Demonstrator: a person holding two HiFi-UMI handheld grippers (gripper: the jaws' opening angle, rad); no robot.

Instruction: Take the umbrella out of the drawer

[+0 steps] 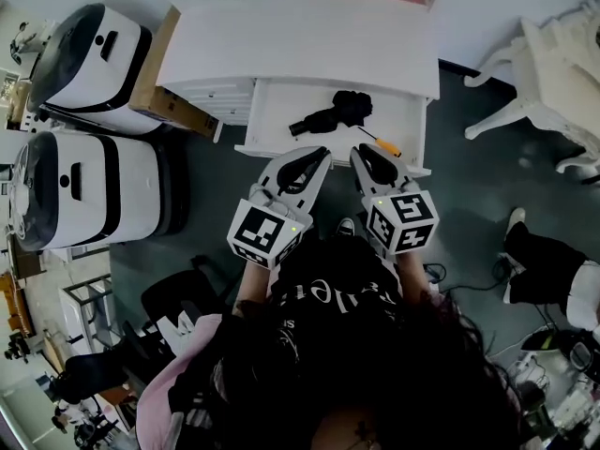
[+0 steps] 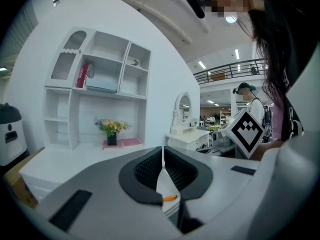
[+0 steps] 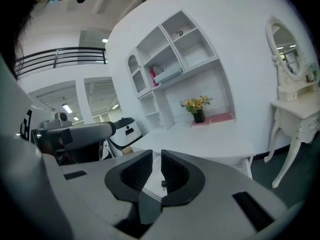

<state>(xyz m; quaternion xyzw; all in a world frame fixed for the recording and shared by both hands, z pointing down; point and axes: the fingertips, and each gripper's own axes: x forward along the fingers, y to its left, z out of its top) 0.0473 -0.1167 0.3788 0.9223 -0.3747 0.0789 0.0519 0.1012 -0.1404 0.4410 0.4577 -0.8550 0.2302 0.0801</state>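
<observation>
Black folded umbrella (image 1: 330,114) lying in open drawer (image 1: 274,101).

Left gripper (image 2: 163,153) jaws together, nothing between. Orange object (image 2: 170,198) seen below jaws. White desk (image 2: 70,160) ahead; shelf unit (image 2: 100,89), flower pot (image 2: 112,133) at back.

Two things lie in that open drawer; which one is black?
The folded umbrella, on the left; the slim tool beside it has an orange handle.

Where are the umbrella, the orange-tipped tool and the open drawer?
umbrella (image 1: 339,110), head view, on its folded black canopy.
orange-tipped tool (image 1: 389,146), head view, on its orange end.
open drawer (image 1: 277,103), head view, on bare floor left of the umbrella.
</observation>
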